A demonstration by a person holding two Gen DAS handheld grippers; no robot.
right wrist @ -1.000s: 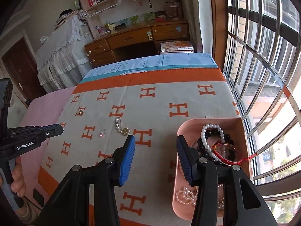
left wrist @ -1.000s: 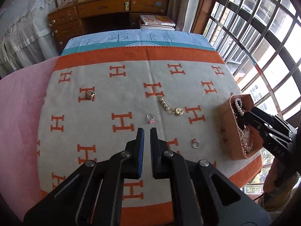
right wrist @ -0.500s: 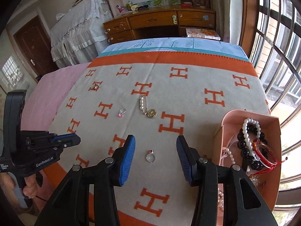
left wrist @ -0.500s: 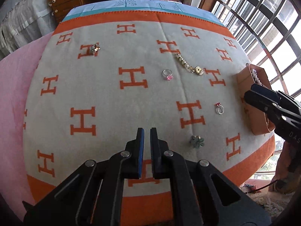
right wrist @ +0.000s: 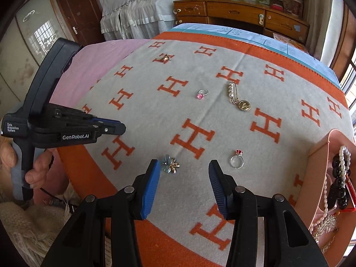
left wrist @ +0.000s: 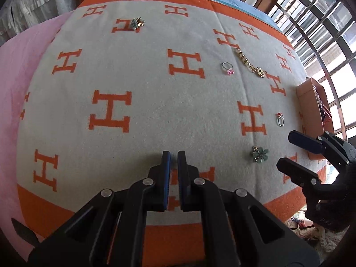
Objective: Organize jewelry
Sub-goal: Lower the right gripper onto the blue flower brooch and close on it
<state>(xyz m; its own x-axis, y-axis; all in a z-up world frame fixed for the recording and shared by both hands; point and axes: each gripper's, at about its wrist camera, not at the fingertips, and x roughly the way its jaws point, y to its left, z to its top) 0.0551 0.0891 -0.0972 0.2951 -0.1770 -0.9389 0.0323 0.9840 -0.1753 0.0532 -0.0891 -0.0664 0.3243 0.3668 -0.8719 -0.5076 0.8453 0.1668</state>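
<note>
- Green flower-shaped brooch with gold stamens (left wrist: 259, 154) lying flat on the grey blanket patterned with orange H letters (left wrist: 155, 93), near its orange front border; in the right wrist view, just beside the left blue pad of the right claw (right wrist: 184, 187), slightly ahead of it, not touched.
- Silver ring with a red stone (right wrist: 236, 160) lying on the blanket ahead of the right pad, between the brooch and the pink rectangular tray (right wrist: 320, 155).
- Silver ring with a pink stone (right wrist: 202, 94) farther back, near the blanket's middle.
- Gold pin strung with pearls and ending in a gold coin charm (right wrist: 239, 98) just to the right of the pink-stone ring, apart from it.
- Second small flower brooch in green and gold (left wrist: 137, 23) far back on the left, resting on an orange H.
- Pink tray at the right edge of the blanket, holding a white pearl bracelet (right wrist: 343, 158), a black bead bracelet (right wrist: 338, 182) and a red cord bracelet; other pieces in it too cramped to tell.
- Right claw tilted downward over the blanket's front part, pads well apart, nothing between them.
- Left claw (left wrist: 173, 155) pointing down at bare blanket left of the green brooch, pads drawn together with only a thin slit, holding nothing.
- Hand (right wrist: 33, 169) wrapped round the left claw's dark handle at the bed's near left side.
- Blanket spread over a bed with pink sheet (left wrist: 20, 71); wooden desk with drawers (right wrist: 240, 15) beyond it.
</note>
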